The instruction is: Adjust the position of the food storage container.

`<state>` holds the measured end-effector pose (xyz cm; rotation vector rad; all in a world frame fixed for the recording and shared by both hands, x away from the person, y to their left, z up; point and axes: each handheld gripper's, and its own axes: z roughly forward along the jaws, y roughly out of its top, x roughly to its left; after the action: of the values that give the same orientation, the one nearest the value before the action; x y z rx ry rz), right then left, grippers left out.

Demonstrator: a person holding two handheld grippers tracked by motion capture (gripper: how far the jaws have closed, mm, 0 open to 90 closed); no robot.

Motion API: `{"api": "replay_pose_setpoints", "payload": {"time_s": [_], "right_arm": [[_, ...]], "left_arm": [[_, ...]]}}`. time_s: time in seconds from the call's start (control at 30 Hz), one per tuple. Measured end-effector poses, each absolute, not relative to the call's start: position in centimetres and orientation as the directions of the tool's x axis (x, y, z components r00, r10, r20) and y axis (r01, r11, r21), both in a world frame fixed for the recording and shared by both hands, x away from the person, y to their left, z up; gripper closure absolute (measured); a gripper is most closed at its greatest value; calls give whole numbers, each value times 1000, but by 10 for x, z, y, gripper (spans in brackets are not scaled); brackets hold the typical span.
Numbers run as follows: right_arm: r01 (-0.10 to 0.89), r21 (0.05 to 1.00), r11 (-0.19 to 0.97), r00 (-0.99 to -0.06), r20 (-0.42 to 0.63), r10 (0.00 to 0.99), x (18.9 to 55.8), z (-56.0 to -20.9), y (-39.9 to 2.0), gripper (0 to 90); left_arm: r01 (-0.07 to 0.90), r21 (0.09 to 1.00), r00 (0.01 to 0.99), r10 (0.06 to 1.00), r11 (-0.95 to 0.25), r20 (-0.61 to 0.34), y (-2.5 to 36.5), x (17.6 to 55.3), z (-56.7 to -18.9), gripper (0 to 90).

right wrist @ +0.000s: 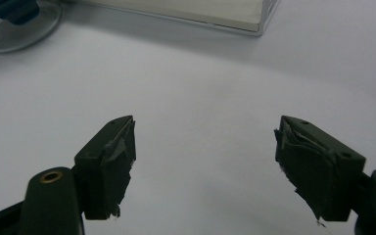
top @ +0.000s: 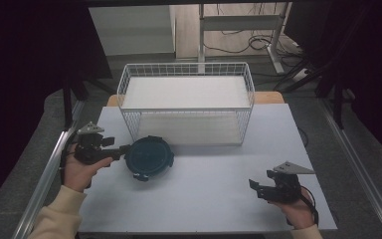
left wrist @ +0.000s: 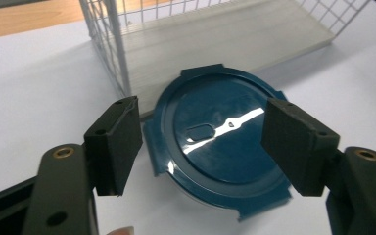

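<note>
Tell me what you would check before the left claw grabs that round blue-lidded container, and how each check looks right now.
1. Left gripper jaws apart: ok, nothing pressed between them.
2. Jaws lined up on the container: ok, its blue lid sits between them in the left gripper view.
3. Container upright on the table: ok, lid on top.
4. Room beside the wire basket: cannot tell, the container sits very close to its front wall.
5. Right gripper out of the way: ok, open over bare table, far from the container.
6. Lid latched: cannot tell.
</note>
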<state>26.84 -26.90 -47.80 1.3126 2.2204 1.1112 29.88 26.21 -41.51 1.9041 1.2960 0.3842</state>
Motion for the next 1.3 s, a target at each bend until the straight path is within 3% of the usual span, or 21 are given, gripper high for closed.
{"api": "replay_pose_setpoints", "payload": {"time_s": [0.23, 0.6, 0.67, 0.7, 0.73, 0.77, 0.8, 0.83, 1.07, 1.3], "right_arm": [[588, 760, 278, -521, 92, 849, 268, -479, -269, 226], [603, 754, 260, -492, 94, 866, 271, -480, -275, 226], [602, 755, 262, -494, 93, 865, 271, -480, -274, 227], [602, 755, 262, -494, 93, 865, 271, -480, -274, 227], [599, 755, 268, -497, 89, 863, 271, -481, -273, 226], [599, 755, 268, -497, 89, 863, 271, -481, -273, 226], [598, 754, 272, -498, 84, 863, 271, -481, -273, 225], [598, 754, 272, -498, 84, 863, 271, -481, -273, 225], [590, 755, 286, -504, 67, 861, 270, -482, -274, 221], [590, 750, 300, -509, 56, 859, 271, -484, -272, 219]], "left_arm": [[692, 703, 395, 901, -163, -180, 269, 323, -427, 351], [751, 645, 333, 924, -141, -186, 280, 361, -449, 513], [757, 640, 321, 929, -134, -185, 279, 365, -452, 619], [757, 641, 308, 933, -124, -184, 279, 368, -454, 619], [763, 636, 301, 934, -115, -192, 278, 370, -456, 706], [767, 631, 298, 934, -113, -195, 278, 372, -457, 706], [778, 615, 301, 934, -124, -192, 275, 376, -462, 778], [778, 615, 301, 934, -124, -192, 275, 376, -462, 795], [802, 576, 324, 926, -159, -196, 274, 382, -473, 894], [807, 558, 351, 916, -192, -193, 266, 384, -479, 900]]}}
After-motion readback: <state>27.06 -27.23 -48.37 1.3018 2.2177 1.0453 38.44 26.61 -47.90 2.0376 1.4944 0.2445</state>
